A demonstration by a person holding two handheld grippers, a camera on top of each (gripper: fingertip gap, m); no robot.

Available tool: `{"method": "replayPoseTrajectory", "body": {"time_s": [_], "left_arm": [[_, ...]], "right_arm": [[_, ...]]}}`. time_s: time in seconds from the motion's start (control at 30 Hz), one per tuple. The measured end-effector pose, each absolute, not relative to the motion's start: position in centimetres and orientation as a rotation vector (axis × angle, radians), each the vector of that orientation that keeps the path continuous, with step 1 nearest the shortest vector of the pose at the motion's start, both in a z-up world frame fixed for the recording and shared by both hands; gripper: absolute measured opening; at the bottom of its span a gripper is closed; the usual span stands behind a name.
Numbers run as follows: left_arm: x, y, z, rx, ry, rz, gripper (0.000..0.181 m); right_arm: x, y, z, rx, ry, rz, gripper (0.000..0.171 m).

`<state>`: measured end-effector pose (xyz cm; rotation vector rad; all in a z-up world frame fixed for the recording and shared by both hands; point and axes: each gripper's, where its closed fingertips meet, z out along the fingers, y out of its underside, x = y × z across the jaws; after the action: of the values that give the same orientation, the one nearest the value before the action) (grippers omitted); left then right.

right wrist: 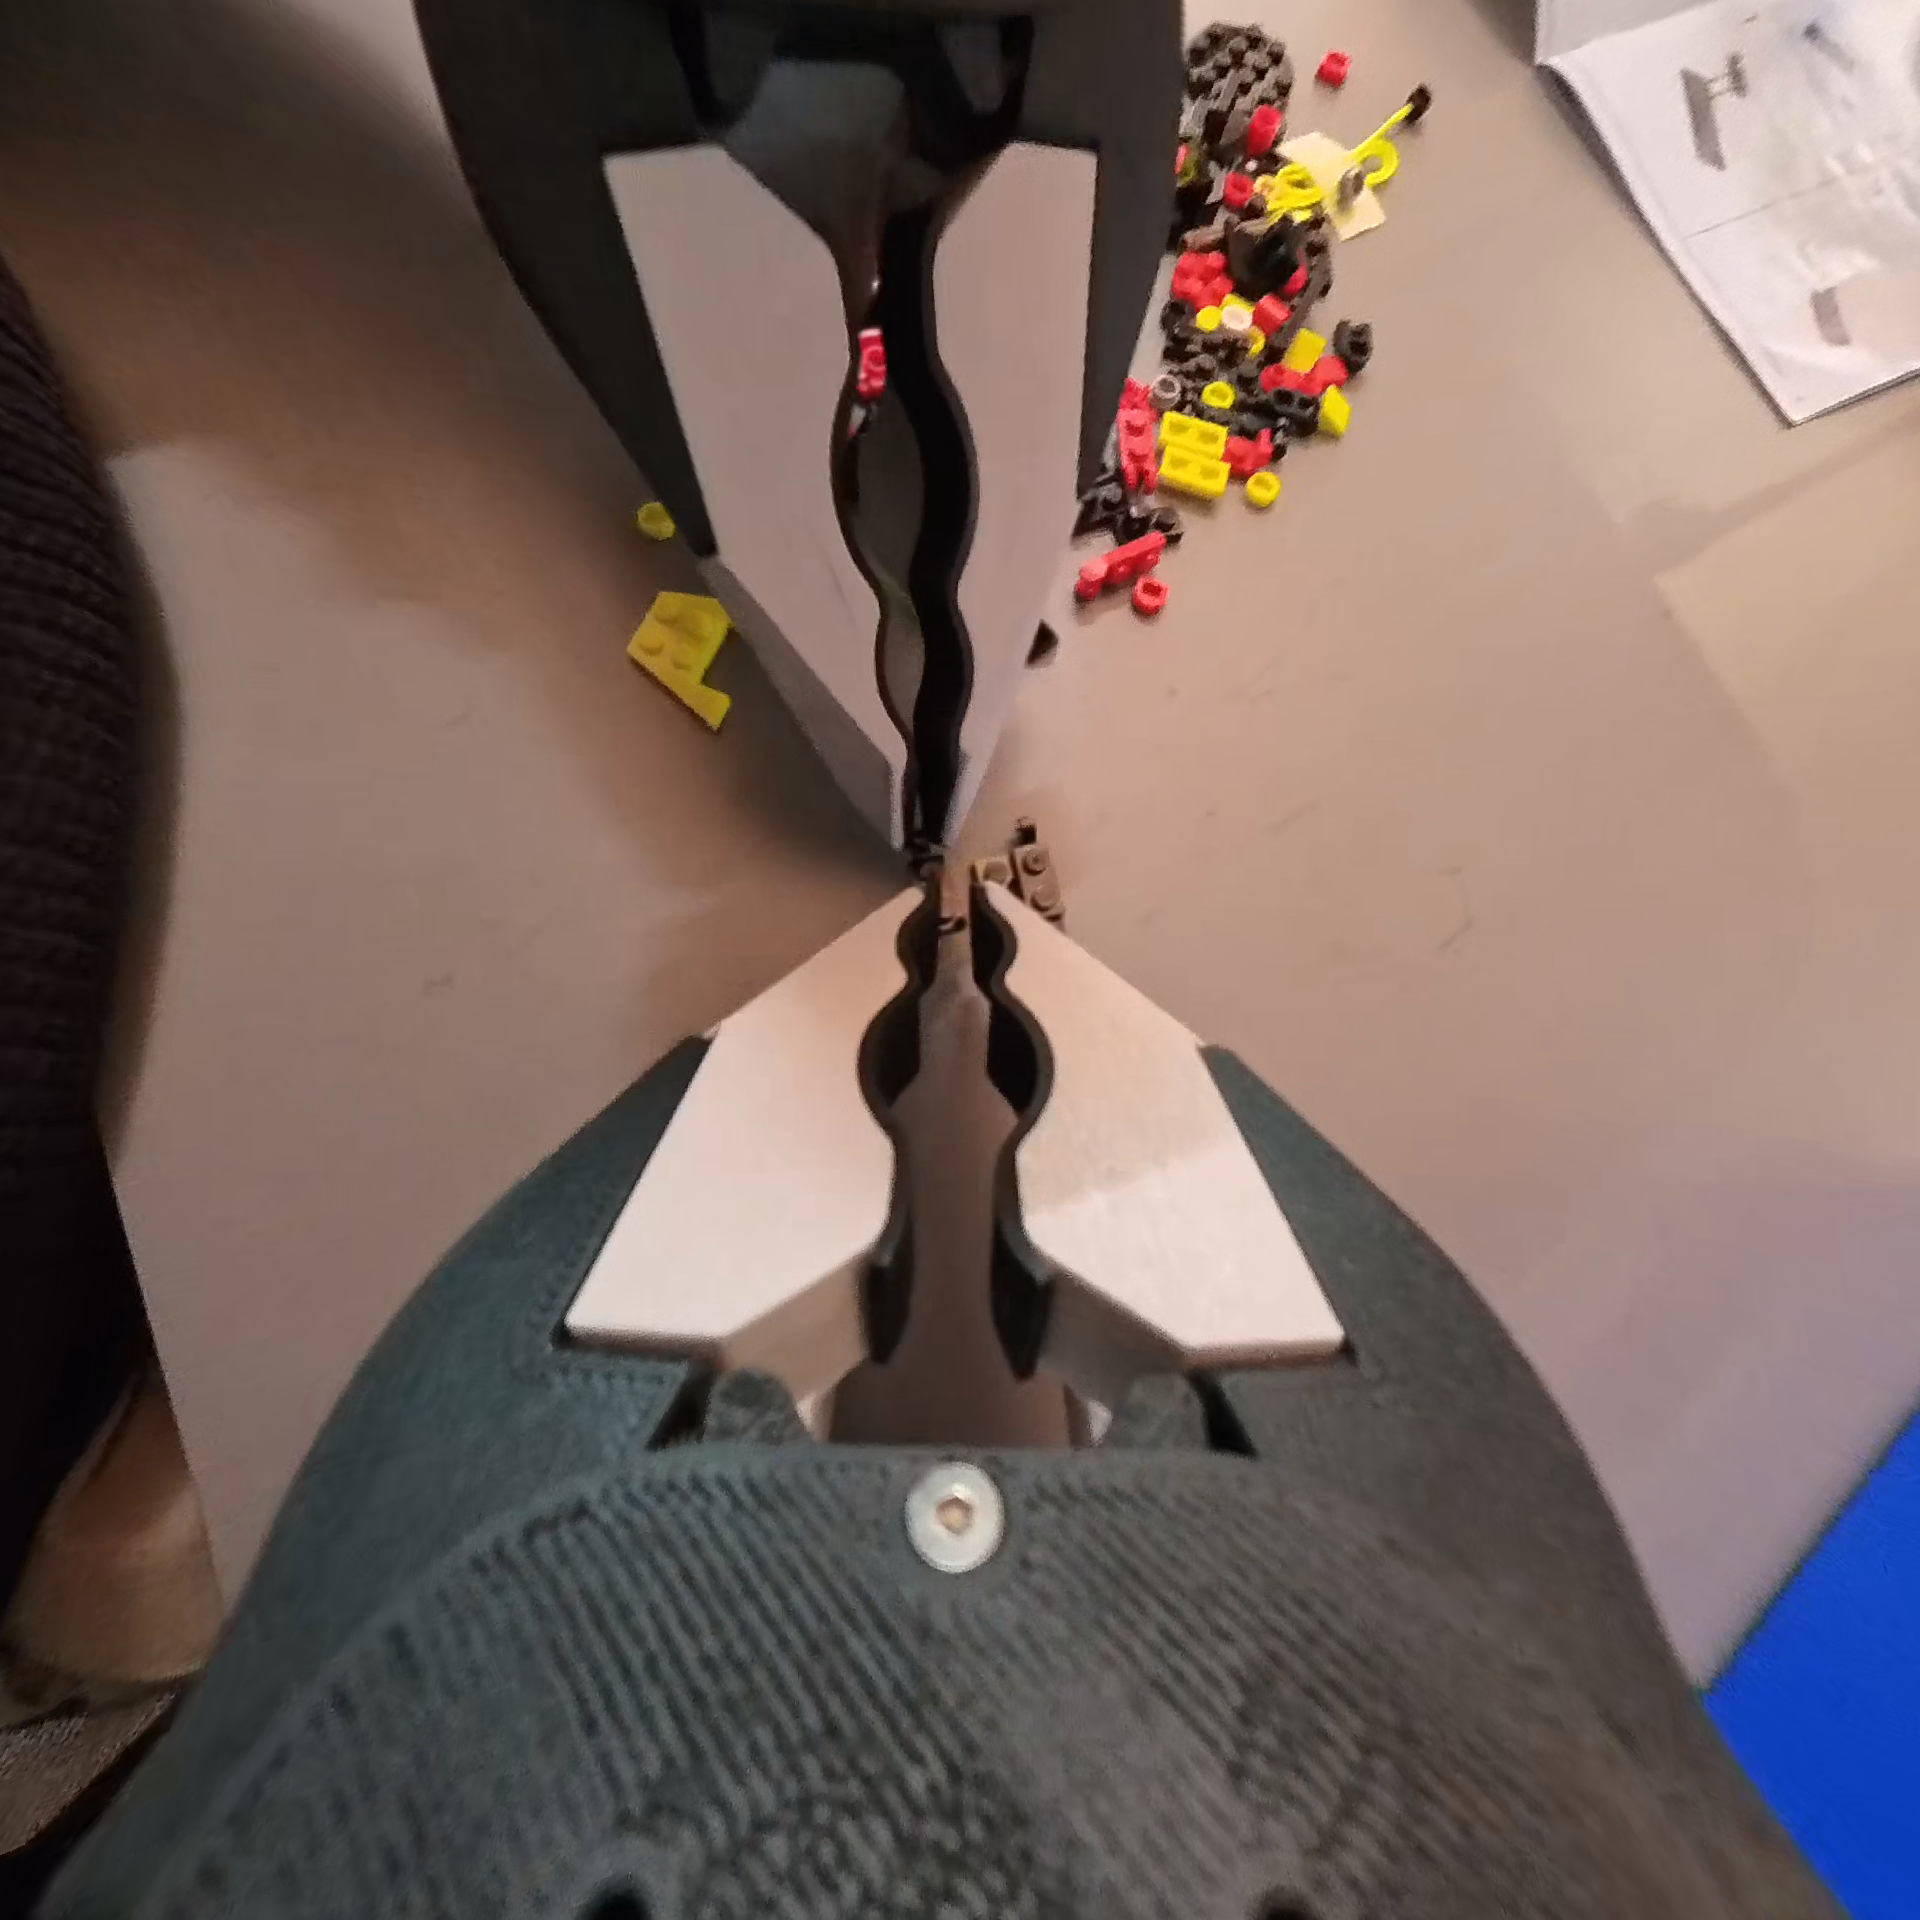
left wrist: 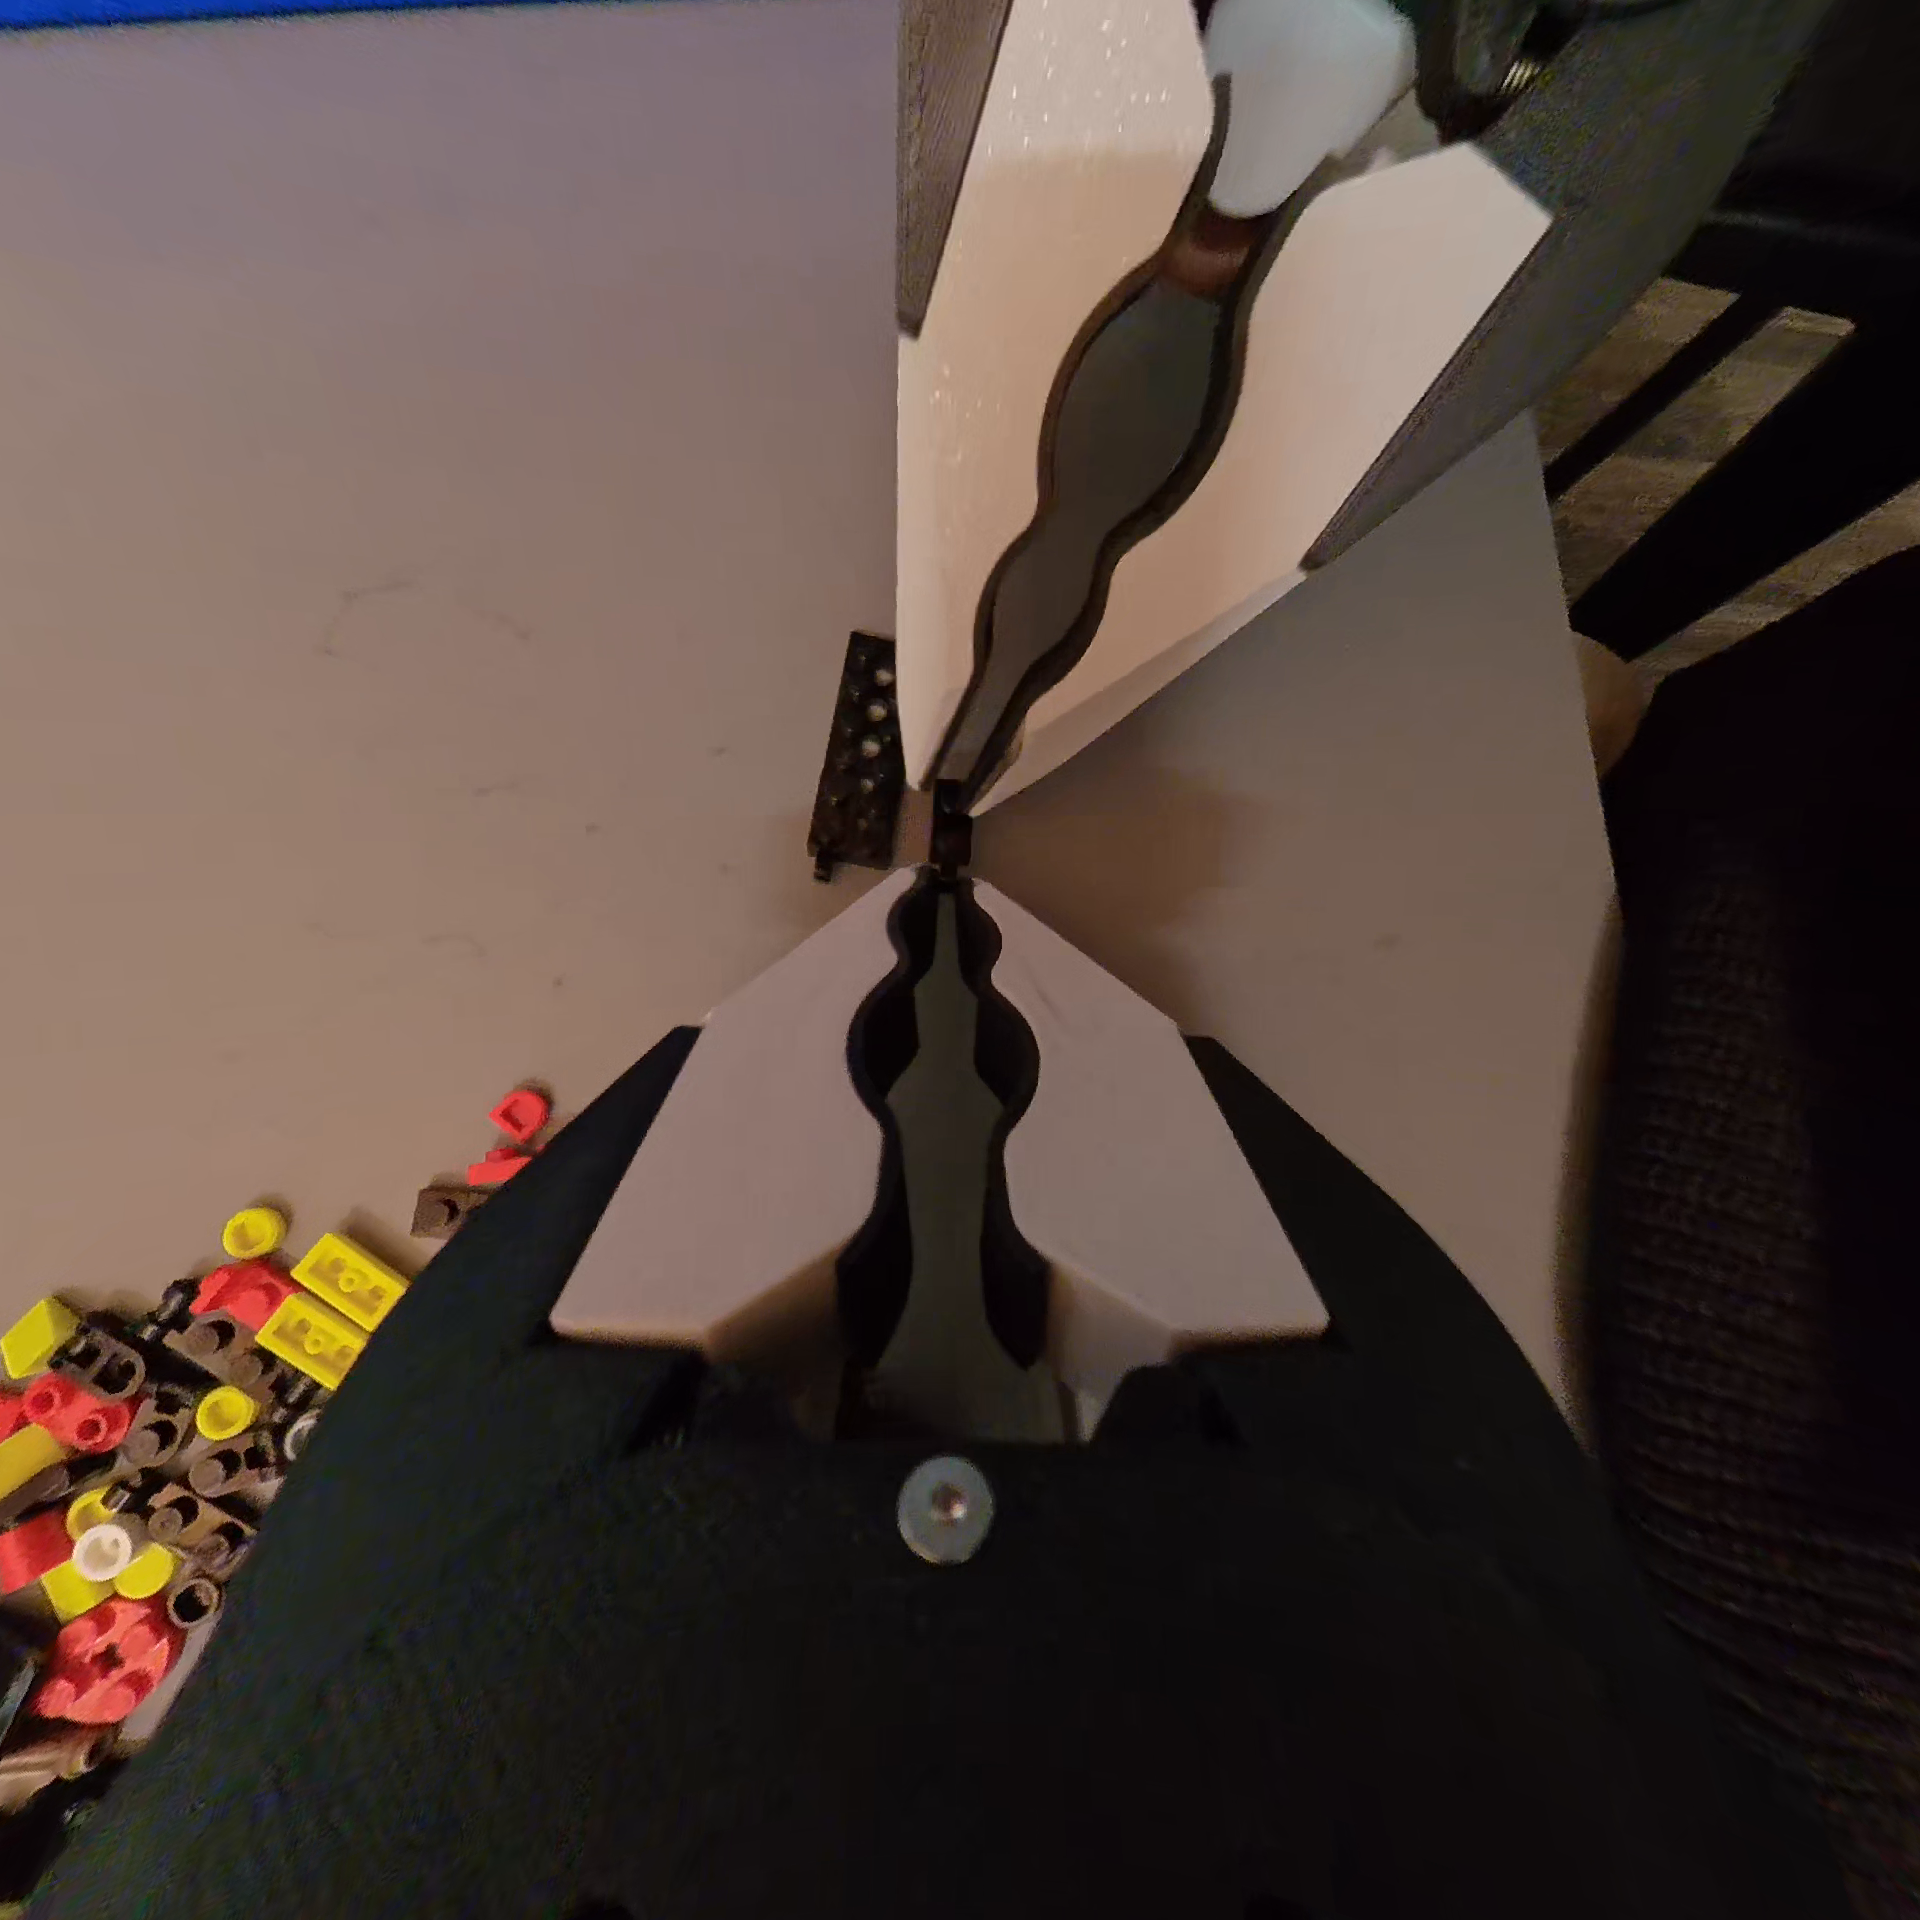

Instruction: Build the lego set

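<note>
Over the grey tabletop near its edge, your left gripper and right gripper both pinch one tiny black lego piece, seemingly mid-joining; next, press squarely.

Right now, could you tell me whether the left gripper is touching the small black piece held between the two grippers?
Touching. The left wrist view shows the left gripper with its tips closed on the lower end of the small black piece, no gap visible.
</note>
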<state>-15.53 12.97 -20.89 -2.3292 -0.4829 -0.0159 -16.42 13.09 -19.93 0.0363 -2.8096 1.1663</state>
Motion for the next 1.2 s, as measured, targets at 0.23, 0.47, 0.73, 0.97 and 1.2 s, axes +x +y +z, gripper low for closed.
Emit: {"method": "replayPoseTrajectory", "body": {"time_s": [0.23, 0.47, 0.73, 0.97, 1.2], "left_arm": [[-15.1, 12.9, -21.0, -2.322, -0.471, -0.044, 0.0], [-15.2, 12.7, -21.0, -2.321, -0.462, -0.038, 0.004], [-15.2, 12.6, -21.6, -2.343, -0.457, -0.019, 0.002], [-15.5, 12.7, -20.9, -2.313, -0.444, -0.003, 0.0], [-16.8, 12.3, -20.6, -2.332, -0.424, 0.029, 0.0]], "right_arm": [[-15.7, 13.3, -21.1, 0.064, -2.876, 1.098, 0.0], [-15.6, 13.4, -21.3, 0.059, -2.893, 1.09, 0.0], [-15.6, 13.3, -21.2, 0.064, -2.888, 1.104, 0.0], [-16.0, 13.2, -20.4, 0.047, -2.848, 1.148, 0.0], [-18.0, 13.5, -19.7, -0.066, -2.772, 1.167, 0.0]]}}
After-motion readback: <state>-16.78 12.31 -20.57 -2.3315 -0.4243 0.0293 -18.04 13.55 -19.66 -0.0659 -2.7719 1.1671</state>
